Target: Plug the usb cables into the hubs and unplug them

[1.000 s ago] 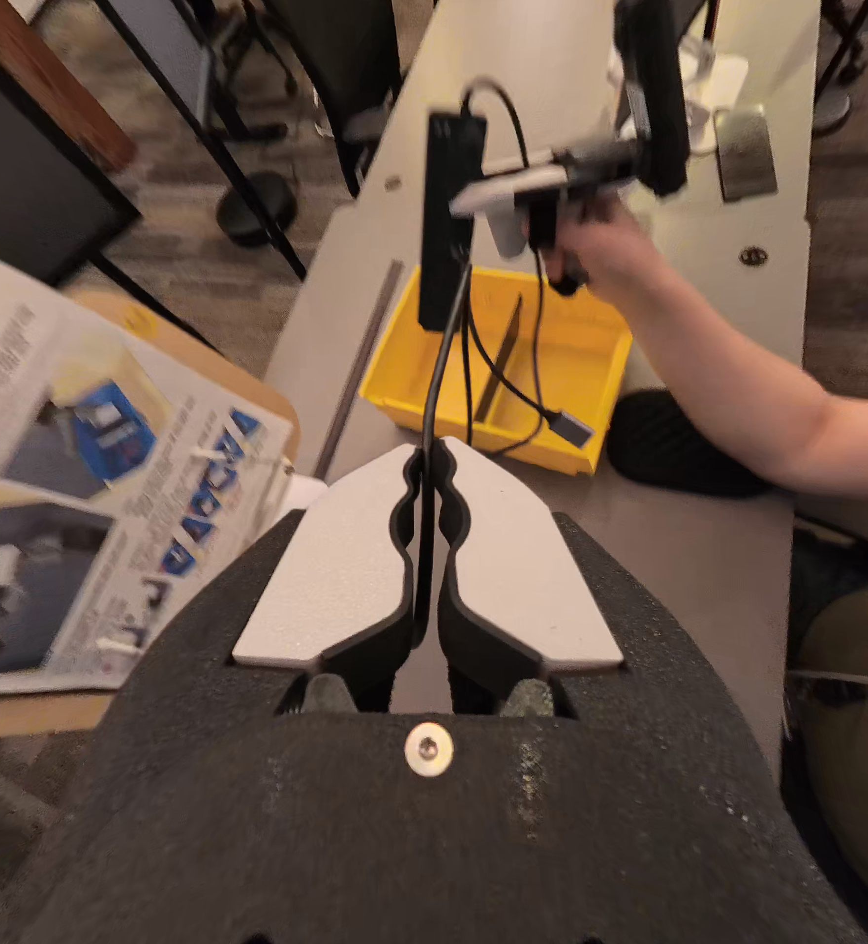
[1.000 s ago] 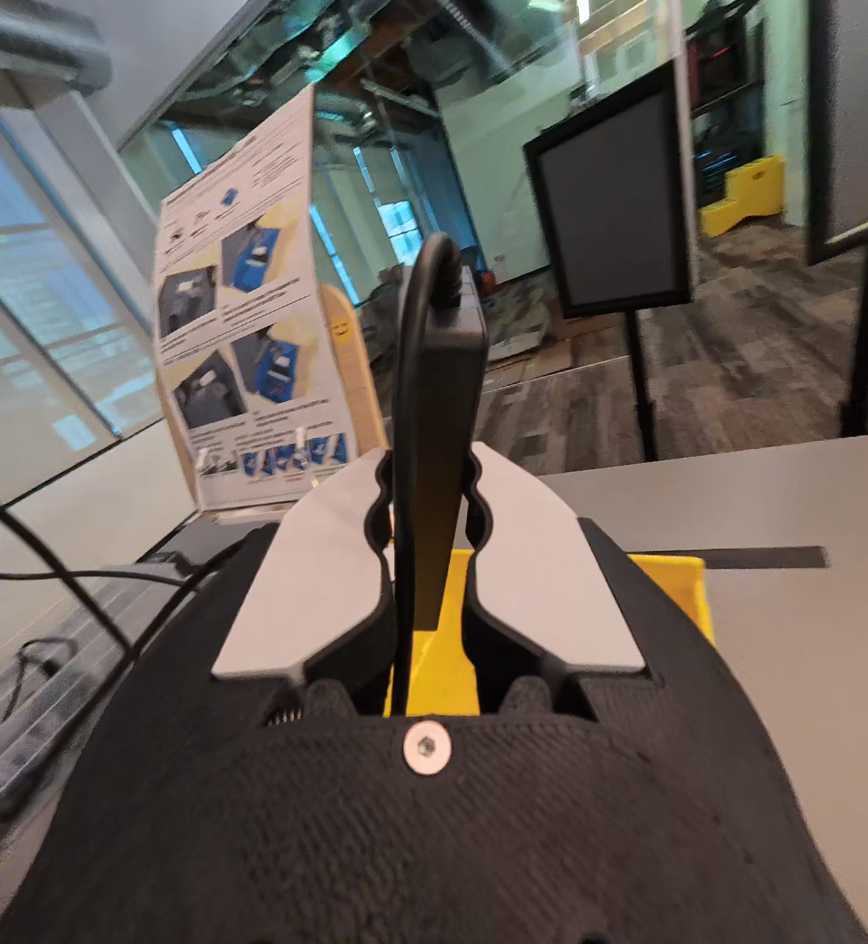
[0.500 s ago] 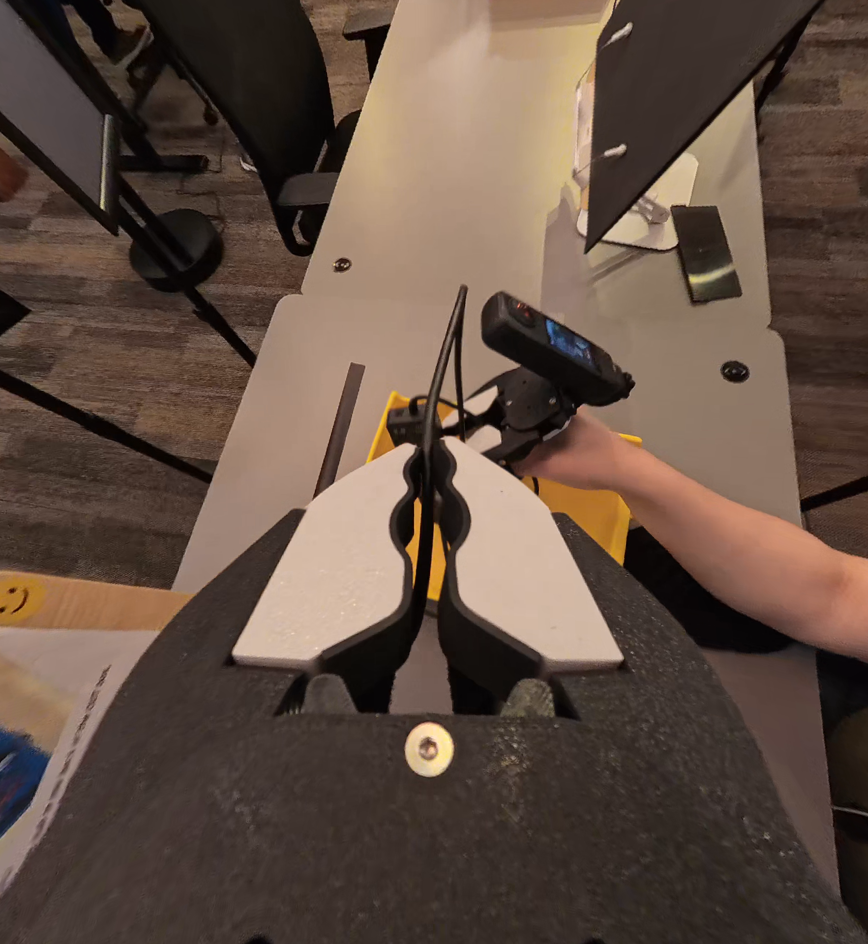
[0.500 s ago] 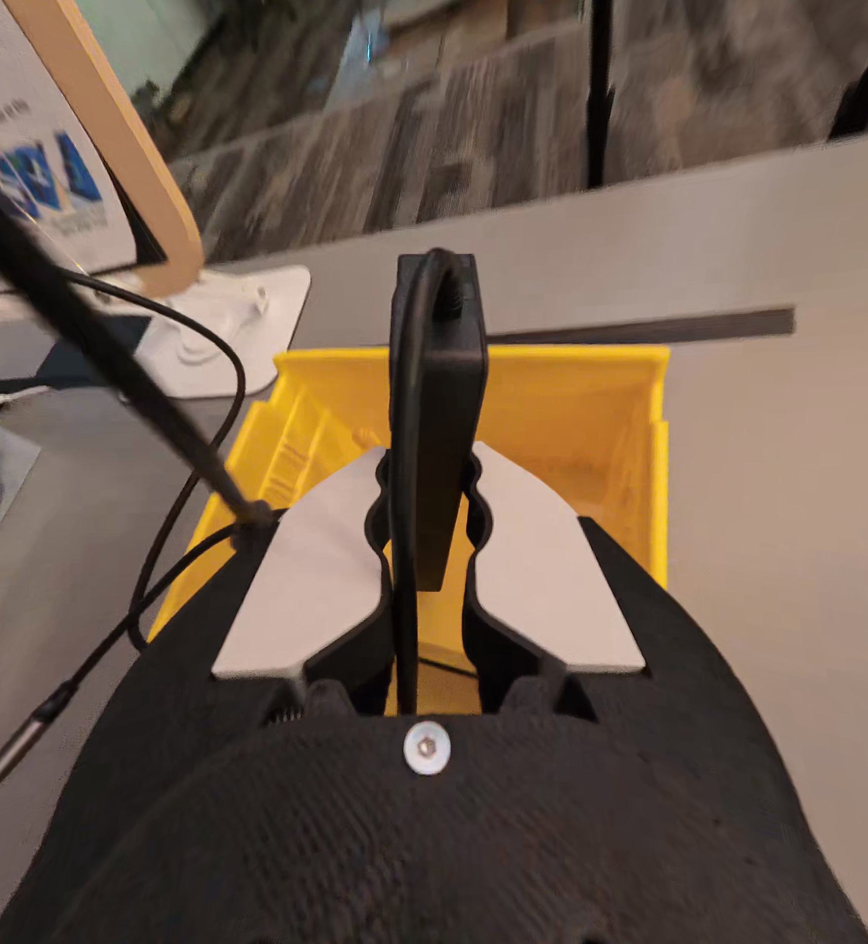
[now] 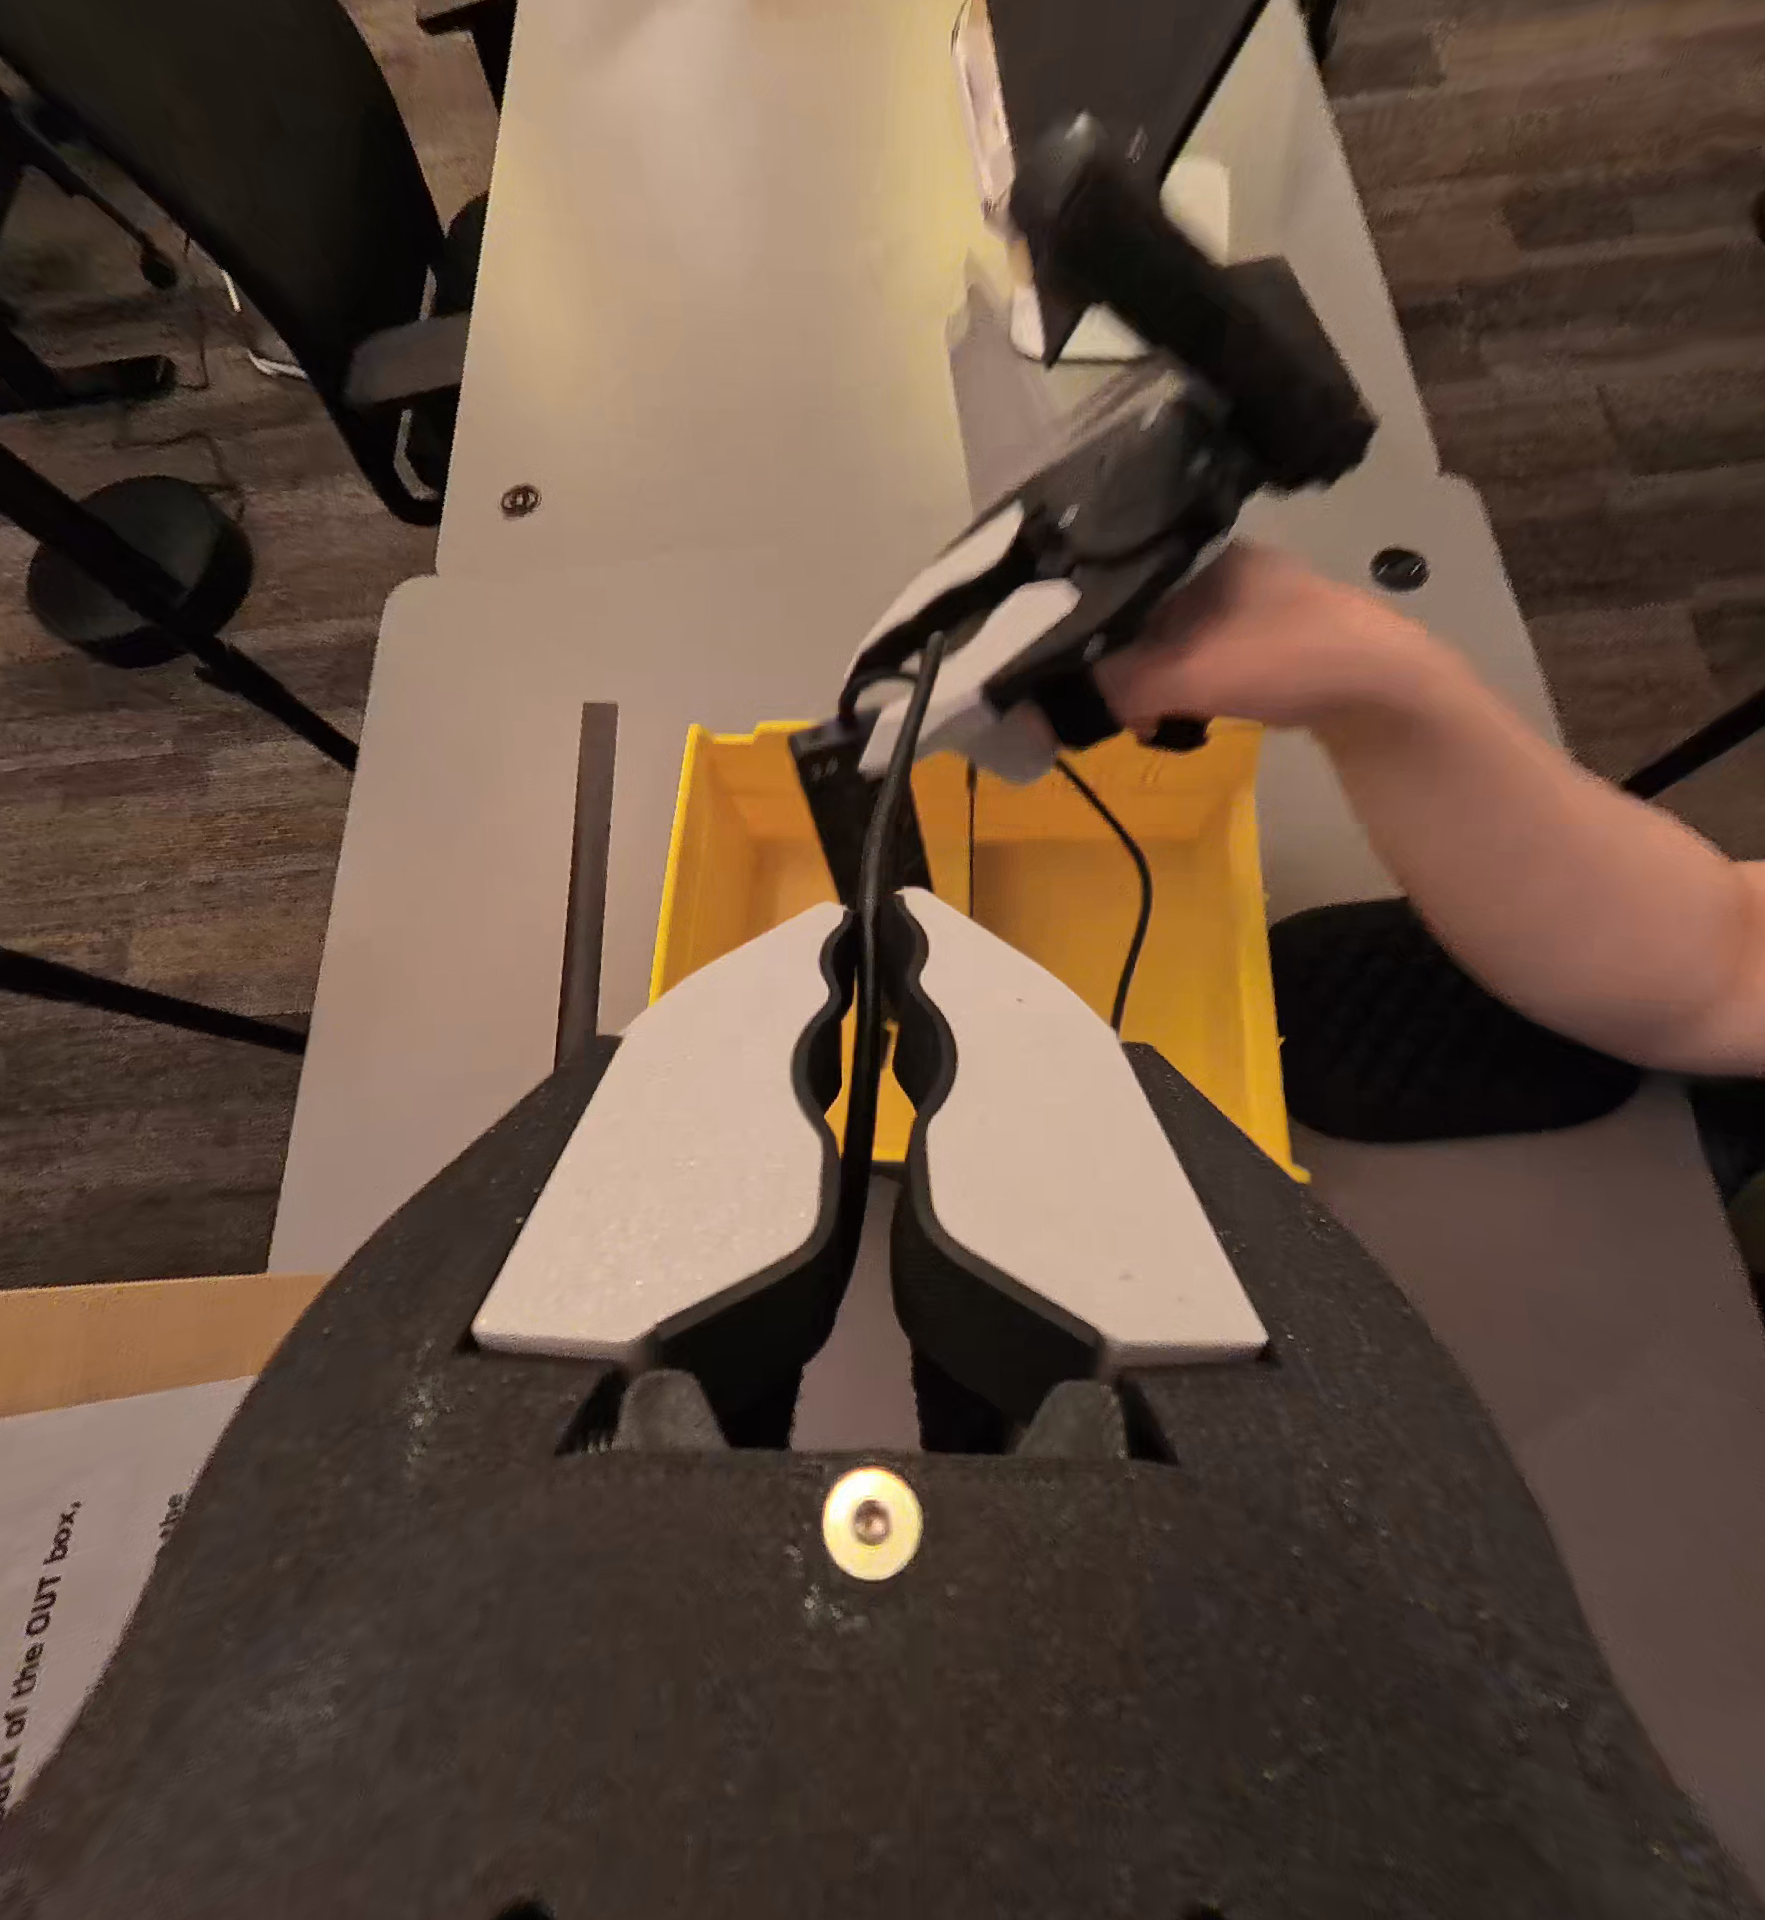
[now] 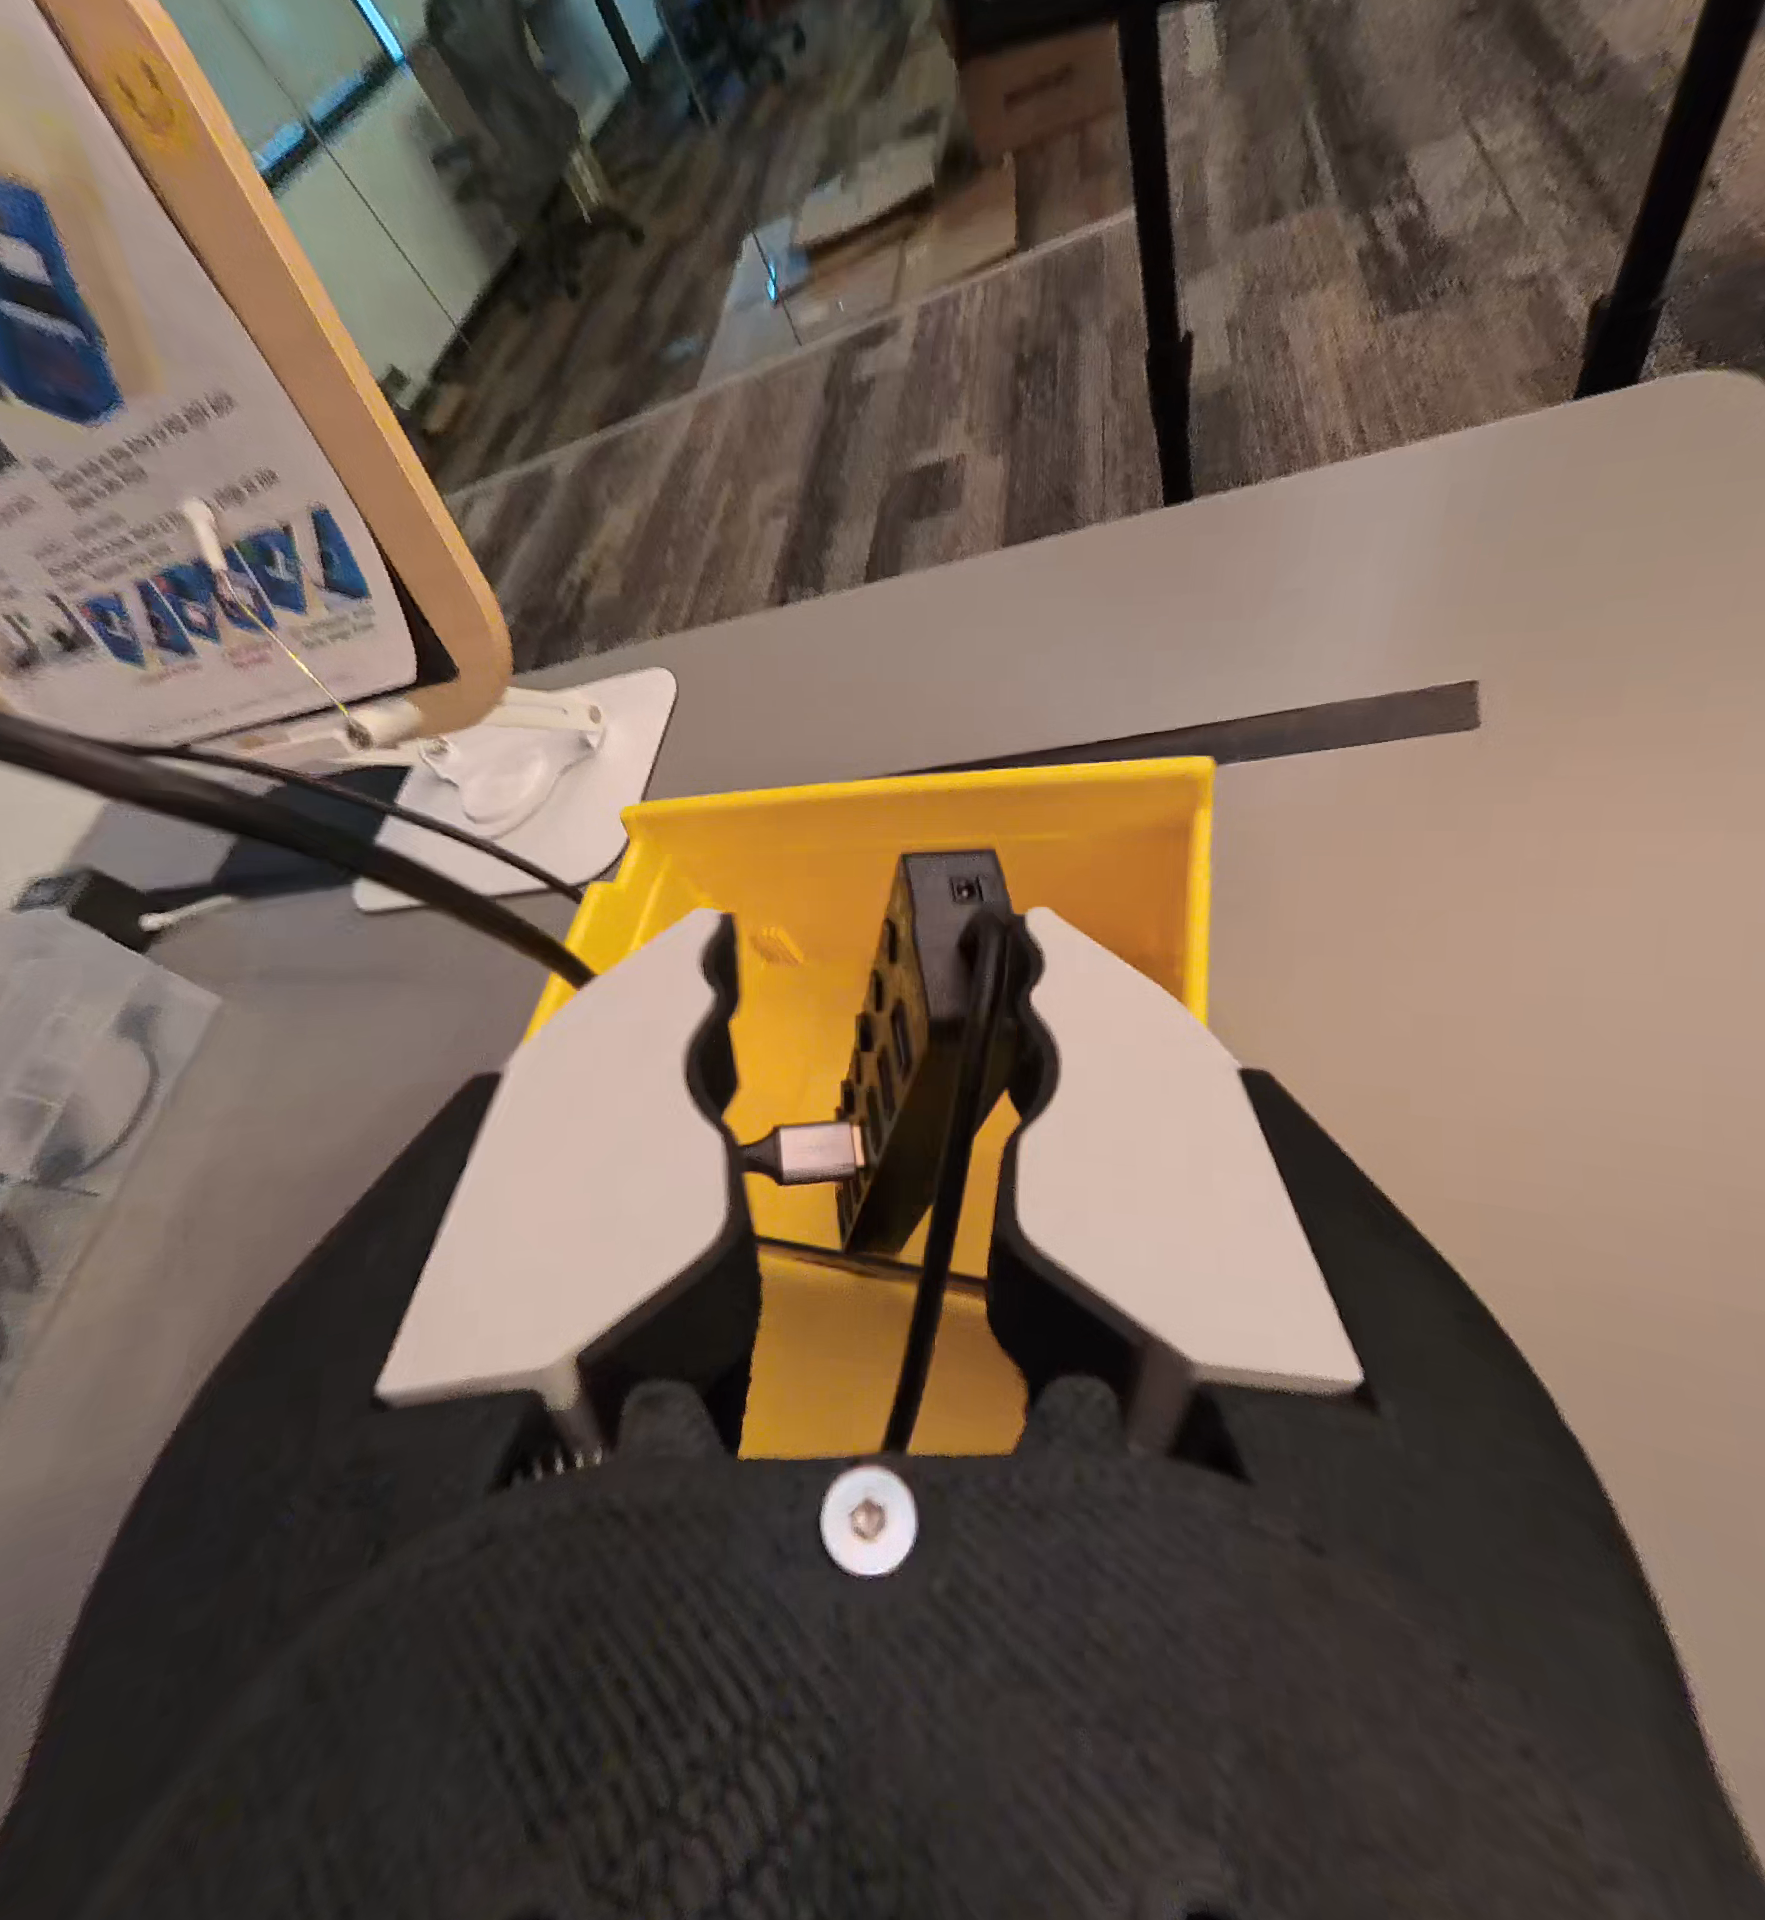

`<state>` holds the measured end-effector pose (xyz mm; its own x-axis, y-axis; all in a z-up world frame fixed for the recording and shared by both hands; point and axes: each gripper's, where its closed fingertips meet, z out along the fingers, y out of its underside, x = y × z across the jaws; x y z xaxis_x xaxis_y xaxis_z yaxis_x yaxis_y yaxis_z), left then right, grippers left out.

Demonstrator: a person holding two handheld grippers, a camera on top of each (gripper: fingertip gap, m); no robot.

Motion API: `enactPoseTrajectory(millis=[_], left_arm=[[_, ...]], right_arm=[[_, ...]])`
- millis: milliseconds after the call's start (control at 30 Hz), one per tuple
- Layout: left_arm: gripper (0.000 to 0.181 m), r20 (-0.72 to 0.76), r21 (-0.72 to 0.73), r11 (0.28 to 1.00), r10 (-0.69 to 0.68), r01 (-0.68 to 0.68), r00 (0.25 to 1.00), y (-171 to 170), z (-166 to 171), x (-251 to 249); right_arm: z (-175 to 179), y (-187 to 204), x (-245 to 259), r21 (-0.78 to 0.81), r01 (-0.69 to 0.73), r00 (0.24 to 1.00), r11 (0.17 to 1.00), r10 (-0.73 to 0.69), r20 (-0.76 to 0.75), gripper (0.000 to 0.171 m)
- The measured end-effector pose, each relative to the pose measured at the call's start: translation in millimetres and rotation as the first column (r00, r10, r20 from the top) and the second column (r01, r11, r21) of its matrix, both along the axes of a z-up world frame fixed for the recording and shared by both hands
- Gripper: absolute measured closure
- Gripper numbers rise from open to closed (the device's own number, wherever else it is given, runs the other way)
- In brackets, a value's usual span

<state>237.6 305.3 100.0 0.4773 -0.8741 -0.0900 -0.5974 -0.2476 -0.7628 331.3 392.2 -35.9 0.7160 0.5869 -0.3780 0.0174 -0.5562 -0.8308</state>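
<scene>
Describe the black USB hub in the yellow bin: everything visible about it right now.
The USB hub is a slim matte black bar, apparently plastic, with a row of ports along one face. It stands tilted on end inside the yellow bin, between the open right gripper fingers. A black cable runs from near its top, by a small round socket; a silver-tipped plug meets a lower port.

Probably an office: grey desks [image 5: 712,312], office chair [image 5: 234,208], glass partitions [image 6: 358,187].

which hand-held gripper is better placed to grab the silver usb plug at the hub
Right, probably: the right hand-held gripper hangs open over the yellow bin, silver plug in its gap. The left hand-held gripper is shut on a black cable.
</scene>
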Motion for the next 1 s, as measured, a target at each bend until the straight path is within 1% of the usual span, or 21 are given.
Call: enactPoseTrajectory(millis=[67, 167, 233, 267, 400, 467, 567, 667, 700, 767, 800, 833, 867, 933, 1000], left_arm=[[0.178, -0.045, -0.004, 1.0, 0.014, -0.015, 0.999, 3.2, -20.4, -4.7], [0.178, -0.126, -0.031, 0.998, 0.045, -0.05, 0.991, 13.1, -60.0, -6.1], [0.177, -0.203, -0.053, 0.995, 0.077, -0.09, 0.976, 21.6, -89.2, -5.4], [0.177, -0.234, -0.071, 0.993, 0.071, -0.09, 0.97, 23.0, -102.5, -2.1], [0.178, -0.326, -0.11, 0.99, 0.049, -0.089, 0.944, 28.1, -139.3, 17.1], [0.177, -0.426, -0.133, 0.98, 0.078, -0.148, 0.901, 33.5, -157.9, 15.4], [0.177, -0.587, -0.117, 0.974, 0.09, -0.194, 0.804, 41.0, -185.4, 7.0], [0.177, -0.644, -0.111, 0.979, 0.062, -0.173, 0.763, 42.8, -208.1, 11.1], [0.177, -0.654, -0.097, 0.978, 0.077, -0.184, 0.753, 45.0, -213.1, 10.9], [0.175, -0.64, -0.071, 0.974, 0.122, -0.216, 0.759, 50.9, -217.2, 13.0], [0.173, -0.62, -0.079, 0.969, 0.135, -0.232, 0.773, 51.5, -216.7, 14.2], [0.166, -0.587, -0.088, 0.966, 0.147, -0.243, 0.796, 53.0, -214.2, 16.7], [0.159, -0.555, -0.083, 0.965, 0.163, -0.25, 0.816, 55.6, -208.9, 18.3], [0.155, -0.485, -0.059, 0.969, 0.181, -0.238, 0.856, 59.3, -191.6, 20.8], [0.149, -0.416, -0.041, 0.973, 0.19, -0.228, 0.889, 58.0, -171.0, 22.3]], right_arm=[[8.2, -3.0, 11.8, -0.001, -0.006, 0.999, 1.0, 0.006, -0.054, 0.12], [14.7, -12.3, 24.6, -0.011, -0.065, 0.991, 0.998, 0.063, -0.117, 0.123], [16.9, -18.1, 31.8, 0.003, -0.104, 0.986, 0.995, 0.104, -0.127, 0.128], [17.3, -19.7, 34.9, 0.011, -0.115, 0.985, 0.993, 0.116, -0.127, 0.128], [14.3, -16.4, 45.4, 0.011, -0.096, 0.985, 0.995, 0.097, -0.143, 0.129], [7.0, -16.0, 46.2, -0.019, -0.107, 0.985, 0.994, 0.103, -0.135, 0.13], [-3.8, -13.3, 49.0, -0.031, -0.104, 0.991, 0.994, 0.101, -0.086, 0.13], [-6.5, -20.6, 44.0, -0.014, -0.172, 0.983, 0.985, 0.171, -0.068, 0.13], [-7.0, -25.4, 40.4, -0.002, -0.212, 0.976, 0.977, 0.212, -0.053, 0.13], [-8.5, -33.1, 33.9, 0.03, -0.272, 0.962, 0.962, 0.272, 0.004, 0.129], [-9.0, -36.6, 30.5, 0.047, -0.298, 0.954, 0.953, 0.297, 0.039, 0.129], [-7.8, -40.9, 26.0, 0.071, -0.33, 0.943, 0.941, 0.326, 0.066, 0.129], [-5.0, -46.8, 20.0, 0.098, -0.371, 0.928, 0.924, 0.364, 0.082, 0.128], [-1.0, -59.0, 9.7, 0.137, -0.441, 0.896, 0.887, 0.429, 0.114, 0.128], [-2.2, -66.1, 5.2, 0.147, -0.48, 0.874, 0.865, 0.457, 0.165, 0.127]])
